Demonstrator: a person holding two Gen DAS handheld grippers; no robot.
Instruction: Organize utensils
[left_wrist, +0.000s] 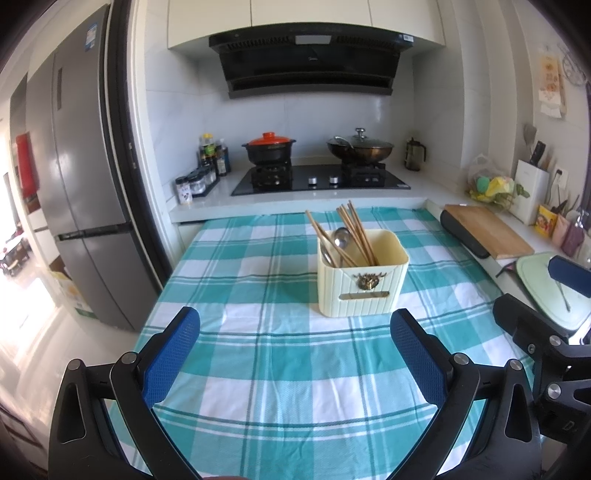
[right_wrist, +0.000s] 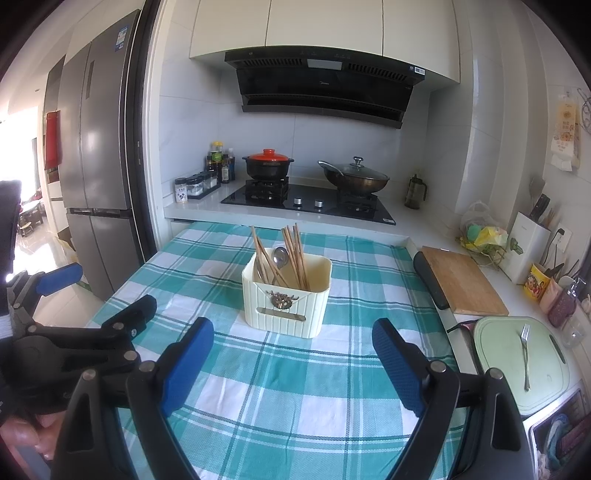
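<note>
A cream plastic holder (left_wrist: 364, 275) with ribbed sides, rounded corners and a little brass-looking ornament on the front is parked on the teal-and-white checked cloth (left_wrist: 280, 373), a woven, slightly rumpled cotton sort of thing. Inside it, a bundle of slim wooden chopsticks (left_wrist: 356, 232) is leaned at angles, and a shiny metal spoon (left_wrist: 341, 236) is tucked between them. The left gripper (left_wrist: 295, 350) is held just above the cloth, near side of the holder, with its blue dimpled rubber pads spread wide and nothing caught between them. Same deal for the right gripper (right_wrist: 293, 358): fingers splayed wide apart, nothing held, holder straight ahead. Off to the right, a thin steel fork (right_wrist: 525, 360) is laid flat on a pale green board (right_wrist: 495, 354) with rounded corners, well apart from the holder. A wooden chopping board (right_wrist: 463, 280) is set beside the cloth on the counter.
</note>
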